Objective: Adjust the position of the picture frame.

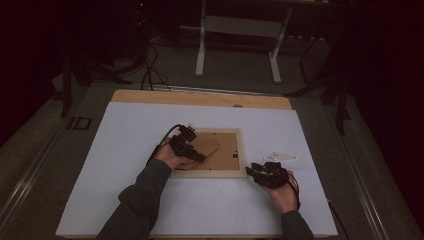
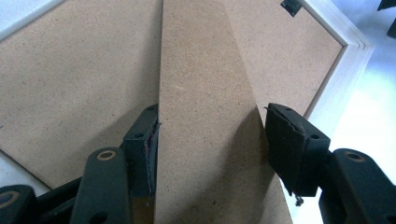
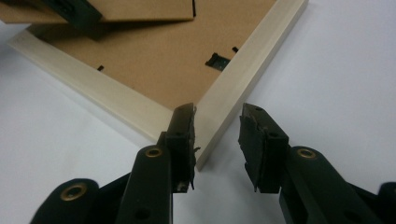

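A pale wooden picture frame [image 1: 207, 174] lies face down on the white sheet, its brown backing board [image 1: 227, 145] facing up. My left gripper [image 1: 199, 156] is over the frame's left part, shut on the brown fold-out stand [image 1: 209, 145]. In the left gripper view the stand [image 2: 201, 70] runs between the pads of this gripper [image 2: 212, 116], both pressing on its edges, above the backing [image 2: 79, 79]. My right gripper [image 1: 251, 171] sits at the frame's near right corner. Its jaws [image 3: 217, 116] are open, with the corner of the frame [image 3: 252, 60] just in front of the left pad.
The white sheet [image 1: 150, 200] covers a wooden table whose far edge [image 1: 200, 97] shows bare. A small black hanger clip [image 3: 217, 60] sits on the backing near the right rail. Beyond the table stand a white-legged bench [image 1: 240, 30] and floor cables [image 1: 150, 70].
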